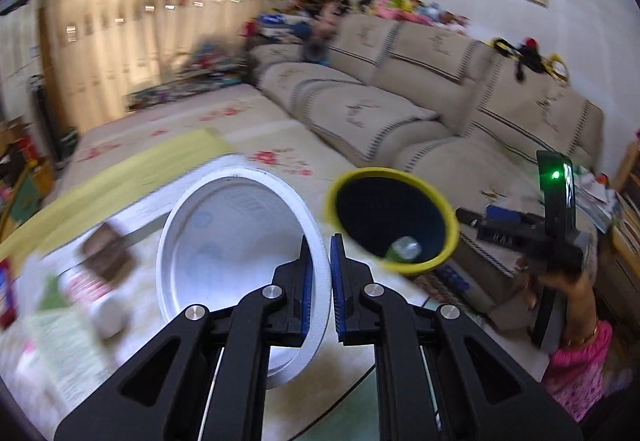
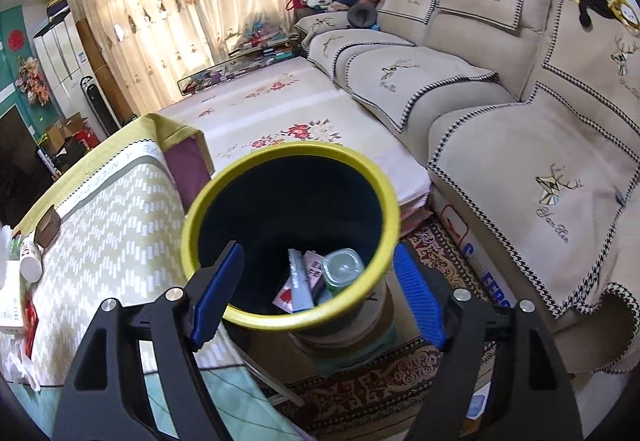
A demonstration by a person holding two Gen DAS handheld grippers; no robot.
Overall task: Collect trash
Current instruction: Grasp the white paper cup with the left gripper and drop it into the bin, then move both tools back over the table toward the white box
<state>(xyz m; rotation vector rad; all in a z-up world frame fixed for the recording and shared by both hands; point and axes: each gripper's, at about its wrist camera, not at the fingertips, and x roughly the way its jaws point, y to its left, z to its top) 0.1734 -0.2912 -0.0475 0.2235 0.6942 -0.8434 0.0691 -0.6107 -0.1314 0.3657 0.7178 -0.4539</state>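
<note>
Left gripper (image 1: 320,273) is clenched on the rim of a white round plastic bowl (image 1: 224,241), its blue ribbed pads nearly together with the bowl's edge between them; the bowl is tilted so its bare inside faces the left wrist camera, above the worktop covered in a yellow-green patterned cloth (image 2: 116,209). That view is blurred, so the small things lying on the cloth at the left are hard to make out. Just right of the bowl in the same view is the dark round trash bin with a yellow rim (image 1: 394,223), and beyond it the right-hand tool held in a person's hand.

Right gripper (image 2: 318,291) is released, its blue pads spread wide to either side of the bin's near rim (image 2: 288,321) and holding nothing. Inside the bin lie a clear green-tinted bottle (image 2: 342,271) and some flat pink and white wrappers (image 2: 302,283). The bin stands on a stacked base on a patterned red-brown rug (image 2: 380,389), between the worktop and a beige sofa with houndstooth-trimmed covers (image 2: 540,161). A white capped bottle (image 2: 30,259) lies at the worktop's left edge
</note>
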